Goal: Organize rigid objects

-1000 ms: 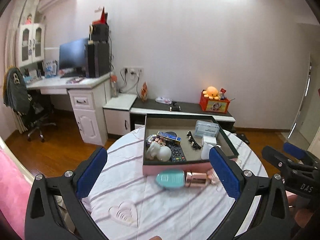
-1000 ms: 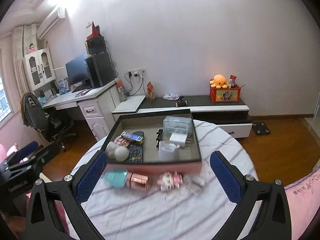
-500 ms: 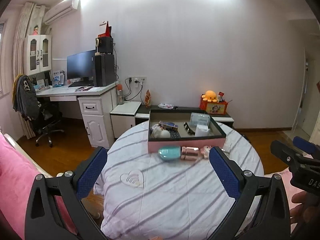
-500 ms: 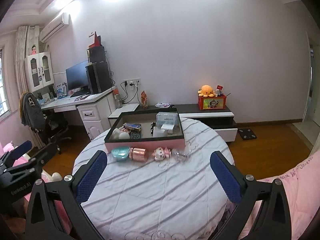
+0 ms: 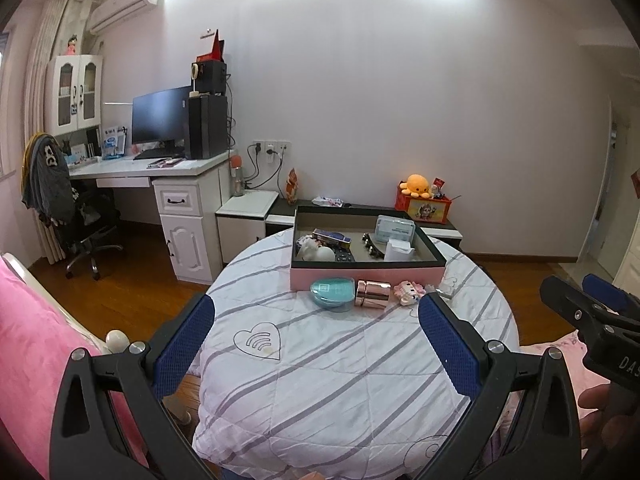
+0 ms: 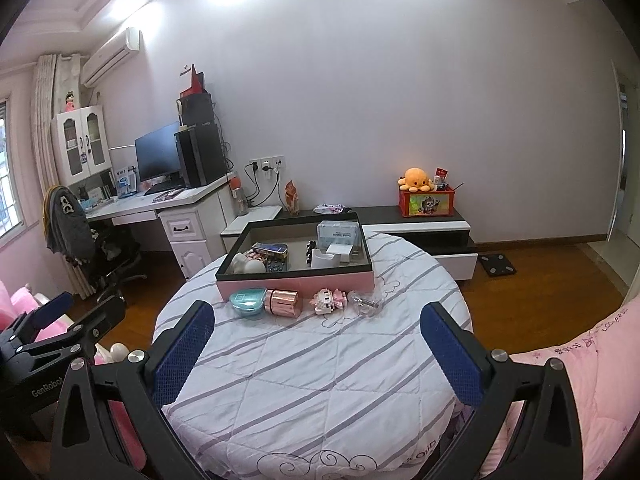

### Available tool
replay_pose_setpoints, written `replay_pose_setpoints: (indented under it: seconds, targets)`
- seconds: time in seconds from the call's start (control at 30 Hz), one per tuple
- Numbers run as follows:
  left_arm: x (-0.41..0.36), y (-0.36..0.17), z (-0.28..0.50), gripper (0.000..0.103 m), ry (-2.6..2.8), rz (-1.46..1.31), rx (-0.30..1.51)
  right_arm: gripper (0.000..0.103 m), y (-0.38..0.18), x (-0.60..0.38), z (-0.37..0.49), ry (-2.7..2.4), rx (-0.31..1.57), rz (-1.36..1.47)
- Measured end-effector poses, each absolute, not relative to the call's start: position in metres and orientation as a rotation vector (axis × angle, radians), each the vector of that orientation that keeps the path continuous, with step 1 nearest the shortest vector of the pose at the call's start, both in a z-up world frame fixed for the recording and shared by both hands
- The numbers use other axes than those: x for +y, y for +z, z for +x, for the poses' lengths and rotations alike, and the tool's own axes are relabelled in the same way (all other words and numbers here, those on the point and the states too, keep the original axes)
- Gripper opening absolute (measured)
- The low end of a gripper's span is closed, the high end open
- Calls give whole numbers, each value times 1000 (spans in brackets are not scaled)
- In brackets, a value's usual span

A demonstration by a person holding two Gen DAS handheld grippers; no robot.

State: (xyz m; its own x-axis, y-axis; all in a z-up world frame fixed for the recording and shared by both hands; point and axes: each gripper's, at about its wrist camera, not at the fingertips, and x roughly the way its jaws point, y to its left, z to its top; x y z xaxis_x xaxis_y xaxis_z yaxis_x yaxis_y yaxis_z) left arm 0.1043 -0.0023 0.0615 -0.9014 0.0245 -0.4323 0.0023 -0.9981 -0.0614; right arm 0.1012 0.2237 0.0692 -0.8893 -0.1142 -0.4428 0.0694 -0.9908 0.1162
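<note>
Grippers both gaping wide, holding nothing: left gripper [image 5: 312,340] and right gripper [image 6: 316,344] low in frame, over near half of counter [image 6: 320,380]. Pink box [image 6: 296,280] centre frame, already filled with small items. Just below its front wall, in row: teal case [image 6: 248,303], rose-gold cylinder [image 6: 283,302], pink block toy [image 6: 330,300], clear item [image 6: 366,303].

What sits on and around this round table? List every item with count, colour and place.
Shallow pink-sided box with black rim: 1, table's far side, holding small items.
Teal heart-shaped case: 1, before box, leftmost.
Rose-gold metal cylinder: 1, right of case.
Pink-white block figure: 1, right of cylinder.
Clear plastic item: 1, rightmost.
White striped quilted tablecloth: 1, covering table.
Orange plush octopus: 1, on red box.
Left gripper: open, empty.
Right gripper: open, empty.
</note>
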Motion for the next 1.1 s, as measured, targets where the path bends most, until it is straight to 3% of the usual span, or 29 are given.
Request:
replay_pose_setpoints:
  seconds: [0.43,1.1]
  targets:
    - [-5,41,69,103,3028,-801,-89,103,51,228,65,-2957,-129,804]
    - [13,-64,-92,103,2891,-1176,-42,103,-28,244,-61,-2896,-72,1163]
